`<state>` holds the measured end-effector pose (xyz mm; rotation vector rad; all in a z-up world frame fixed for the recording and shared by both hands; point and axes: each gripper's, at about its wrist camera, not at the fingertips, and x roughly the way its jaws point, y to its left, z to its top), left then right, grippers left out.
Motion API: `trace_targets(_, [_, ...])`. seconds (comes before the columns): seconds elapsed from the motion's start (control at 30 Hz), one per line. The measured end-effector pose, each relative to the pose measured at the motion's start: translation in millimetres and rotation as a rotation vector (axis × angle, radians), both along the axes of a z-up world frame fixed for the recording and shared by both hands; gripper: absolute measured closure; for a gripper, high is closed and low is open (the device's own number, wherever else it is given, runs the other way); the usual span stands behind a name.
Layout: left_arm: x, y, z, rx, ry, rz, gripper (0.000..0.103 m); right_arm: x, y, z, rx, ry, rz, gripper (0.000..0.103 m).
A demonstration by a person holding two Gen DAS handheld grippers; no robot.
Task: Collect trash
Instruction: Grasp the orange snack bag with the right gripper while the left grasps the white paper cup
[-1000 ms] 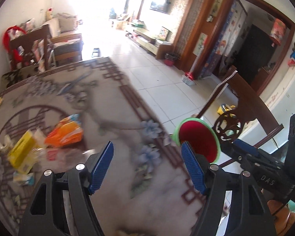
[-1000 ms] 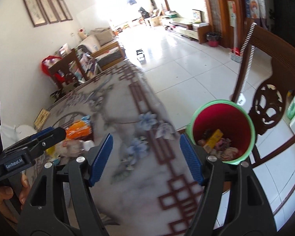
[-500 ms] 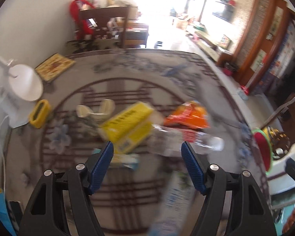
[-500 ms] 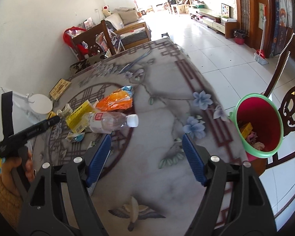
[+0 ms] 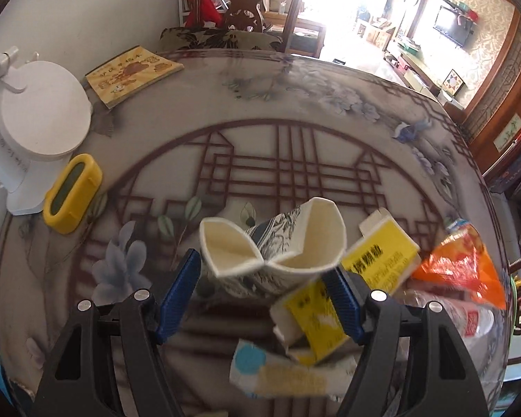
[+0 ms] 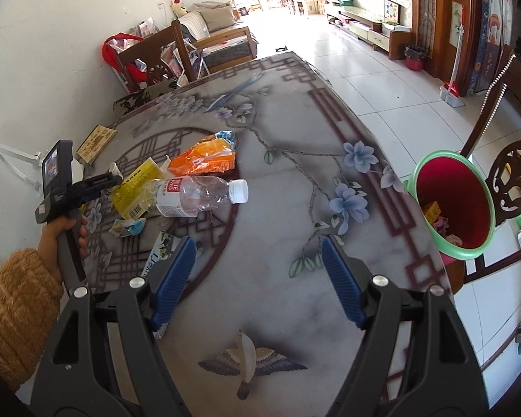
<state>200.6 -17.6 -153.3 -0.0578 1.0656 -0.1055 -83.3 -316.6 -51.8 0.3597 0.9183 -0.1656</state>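
Observation:
A crushed paper cup (image 5: 271,253) with a dark print lies on the patterned table (image 5: 295,111). My left gripper (image 5: 260,274) hangs open just over it, a blue finger on each side, and the pads do not press it. Beside the cup lie a yellow box (image 5: 378,260), an orange wrapper (image 5: 462,271) and a blue-and-white packet (image 5: 260,371). In the right wrist view a clear plastic bottle (image 6: 198,194) lies among this trash. My right gripper (image 6: 257,253) stands open and empty over bare table. A red bin with a green rim (image 6: 451,205) stands off the table's right edge with trash inside.
A white lamp base (image 5: 41,121), a yellow case (image 5: 73,193) and a book (image 5: 132,73) sit at the table's far left. One wooden chair (image 5: 246,0) stands at the far end, another (image 6: 510,180) behind the bin. A hand in an orange sleeve (image 6: 66,232) holds the left gripper.
My left gripper has swung from the bin side across the table and come down over the trash pile, so the crushed cup now lies between its fingers. My right gripper drew back from the bin.

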Motion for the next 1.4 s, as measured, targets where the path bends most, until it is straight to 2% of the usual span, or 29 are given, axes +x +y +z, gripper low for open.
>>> trace_targets(0.03, [4.0,0.8,-1.4,-0.012,0.004,0.004,0.042,-0.6,-0.3,-0.9,-0.003,0.007,-0.005,0.030])
trace_targets(0.07, [7.8,2.2,-3.0,-0.035,0.013,0.005,0.060,-0.9,-0.6,-2.0,-0.004,0.014,-0.009,0.030])
trace_targets(0.27, [2.6,9.9,4.7,-0.087,0.009,-0.021,0.069,11.0,6.5,-4.8,-0.009,0.033,0.014,0.030])
trace_targets(0.47, [-44.1,34.0,26.4,-0.106,-0.042,-0.055,0.070,53.6,30.7,-8.7,-0.019,0.043,0.130,0.030])
trace_targets(0.57, [-72.5,49.8,30.6,-0.134,-0.018,-0.056,0.070,81.3,34.8,-13.3,-0.025,0.052,0.162,0.030])
trace_targets(0.8, [-135.7,65.1,11.8,-0.156,0.083,-0.043,0.070,167.5,34.2,-35.2,0.061,0.079,0.152,0.022])
trace_targets(0.87, [-145.4,64.0,6.2,-0.169,0.111,-0.050,0.070,187.1,33.1,-44.2,0.084,0.098,0.122,0.015])
trace_targets(0.97, [-153.7,56.7,3.2,-0.150,0.121,-0.091,0.070,219.8,31.8,-63.8,0.163,0.147,0.074,0.012])
trace_targets(1.1, [-155.5,55.5,3.5,-0.162,0.124,-0.104,0.068,250.9,34.2,-99.2,0.190,0.260,0.017,0.011])
trace_targets(1.2, [-153.3,57.2,3.8,-0.171,0.121,-0.106,0.064,256.3,32.4,-115.5,0.237,0.284,-0.013,0.013])
trace_targets(1.23, [-153.3,58.9,4.0,-0.171,0.118,-0.105,0.053,256.7,32.6,-117.6,0.235,0.282,-0.011,0.030])
trace_targets(1.27, [-153.4,60.6,4.0,-0.172,0.113,-0.100,0.044,256.7,33.2,-117.8,0.232,0.276,-0.003,0.030])
trace_targets(1.4, [-149.3,69.8,0.8,-0.179,0.104,-0.070,0.034,256.3,35.6,-104.4,0.230,0.231,0.052,0.036])
